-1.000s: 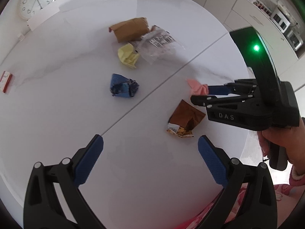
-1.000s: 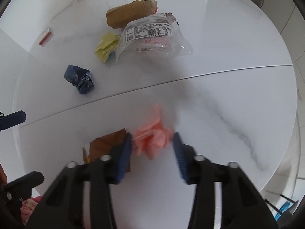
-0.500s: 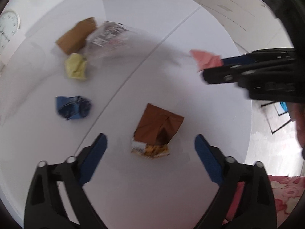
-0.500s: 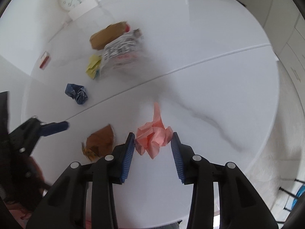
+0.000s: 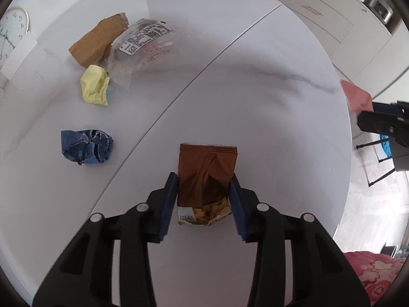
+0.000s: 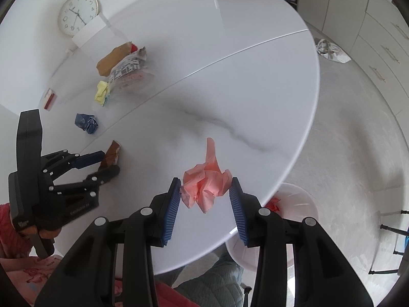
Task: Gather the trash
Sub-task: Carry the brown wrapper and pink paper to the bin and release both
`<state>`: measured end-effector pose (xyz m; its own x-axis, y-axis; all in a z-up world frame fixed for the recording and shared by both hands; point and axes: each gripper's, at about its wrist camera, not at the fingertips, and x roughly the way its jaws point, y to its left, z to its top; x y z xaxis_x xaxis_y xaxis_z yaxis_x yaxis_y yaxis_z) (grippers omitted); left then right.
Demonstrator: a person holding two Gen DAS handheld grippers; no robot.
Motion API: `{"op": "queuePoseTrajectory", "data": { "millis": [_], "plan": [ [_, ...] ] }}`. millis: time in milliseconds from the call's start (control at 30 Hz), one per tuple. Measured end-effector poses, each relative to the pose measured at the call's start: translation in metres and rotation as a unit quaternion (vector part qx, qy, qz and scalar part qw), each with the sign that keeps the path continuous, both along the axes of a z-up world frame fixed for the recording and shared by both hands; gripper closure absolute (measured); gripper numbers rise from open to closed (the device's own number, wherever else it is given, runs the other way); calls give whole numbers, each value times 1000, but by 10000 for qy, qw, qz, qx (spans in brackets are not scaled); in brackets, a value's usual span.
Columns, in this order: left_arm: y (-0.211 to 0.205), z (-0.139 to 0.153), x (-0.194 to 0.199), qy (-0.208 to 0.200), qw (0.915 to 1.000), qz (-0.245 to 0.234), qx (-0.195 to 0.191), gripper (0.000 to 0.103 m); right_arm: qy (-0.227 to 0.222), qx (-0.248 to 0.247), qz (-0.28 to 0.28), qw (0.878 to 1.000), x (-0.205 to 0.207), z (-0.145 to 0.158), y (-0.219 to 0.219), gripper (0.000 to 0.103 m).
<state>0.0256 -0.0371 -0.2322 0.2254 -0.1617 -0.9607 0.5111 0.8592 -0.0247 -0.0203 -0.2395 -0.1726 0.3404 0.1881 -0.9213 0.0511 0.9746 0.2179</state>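
A brown snack wrapper [image 5: 207, 168], torn open at its near end, lies on the white marble table [image 5: 255, 89]. My left gripper [image 5: 203, 194] points down over it with its jaws closing, and both blue pads touch the wrapper's sides. The same grip shows in the right wrist view, where the left gripper [image 6: 110, 163] stands at the wrapper [image 6: 112, 153]. My right gripper [image 6: 205, 197] is shut on a crumpled pink paper [image 6: 207, 181], held above the table's near right edge. In the left wrist view the pink paper [image 5: 356, 97] appears at the far right.
A blue paper ball [image 5: 85, 147], a yellow wad [image 5: 94, 89], a clear labelled bag [image 5: 143, 43] and a brown cardboard piece [image 5: 98, 41] lie at the table's left. A white bin [image 6: 299, 204] stands below the table edge. A small red box [image 6: 49, 98] and a clock [image 6: 78, 14] lie farther back.
My left gripper came down around the brown wrapper and its jaws narrowed onto it. My right gripper carried the pink paper up and toward the table's edge near the bin.
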Motion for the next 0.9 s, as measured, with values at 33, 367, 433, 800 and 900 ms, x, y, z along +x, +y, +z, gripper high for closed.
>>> {"op": "queuePoseTrajectory", "data": {
  "millis": [33, 367, 433, 800, 900],
  "plan": [
    [0, 1, 0, 1, 10000, 28, -14, 67, -11, 0, -22, 10000, -1, 0, -2, 62],
    [-33, 50, -14, -126, 9989, -110, -441, 75, -186, -60, -486, 9986, -45, 15, -46, 62],
    [-43, 63, -21, -192, 9980, -232, -560, 75, -193, -70, -647, 9977, -59, 15, -59, 62],
    [-110, 90, -56, -172, 9919, -990, -783, 75, 24, -129, -991, 9950, -112, -8, -97, 62],
    [-127, 91, -68, -158, 9896, -1212, -755, 75, 133, -33, -893, 9959, -115, -16, -100, 41]
  ]
}}
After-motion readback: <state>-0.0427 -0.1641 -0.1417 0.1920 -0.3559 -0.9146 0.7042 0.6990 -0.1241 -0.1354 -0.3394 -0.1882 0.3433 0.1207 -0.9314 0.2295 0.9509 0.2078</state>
